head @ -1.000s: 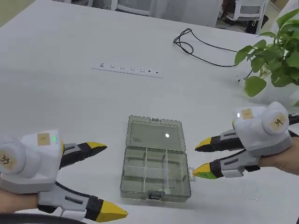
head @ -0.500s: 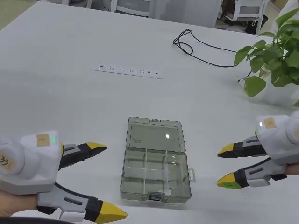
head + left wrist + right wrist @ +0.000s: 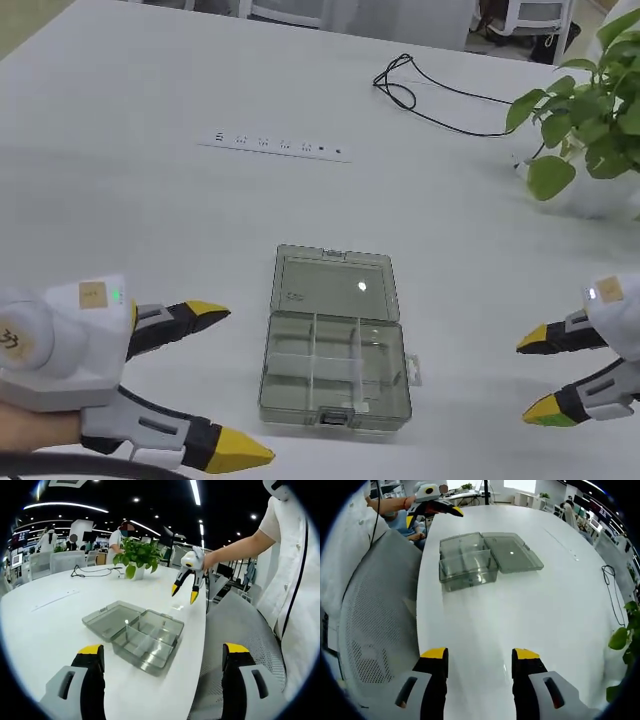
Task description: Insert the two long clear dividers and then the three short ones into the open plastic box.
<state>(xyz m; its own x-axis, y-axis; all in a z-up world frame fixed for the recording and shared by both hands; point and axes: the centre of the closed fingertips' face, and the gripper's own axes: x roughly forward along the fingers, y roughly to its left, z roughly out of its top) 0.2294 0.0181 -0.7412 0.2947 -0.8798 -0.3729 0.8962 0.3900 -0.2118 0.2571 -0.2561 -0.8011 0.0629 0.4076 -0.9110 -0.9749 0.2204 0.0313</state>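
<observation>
Right claw (image 3: 524, 378) backed away; box (image 3: 335, 290) holds dividers (image 3: 313, 362).

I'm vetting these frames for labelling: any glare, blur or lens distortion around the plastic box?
Head view: sharp and evenly lit, with one small glare spot on the lid of the plastic box. Left gripper view: the fisheye bows the table edge, and the box is crisp. Right gripper view: similar bowing, a glare spot on the lid, soft shadows.

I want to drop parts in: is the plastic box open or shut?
Open: the lid lies flat on the table beyond the box, whose divided compartments show.
</observation>
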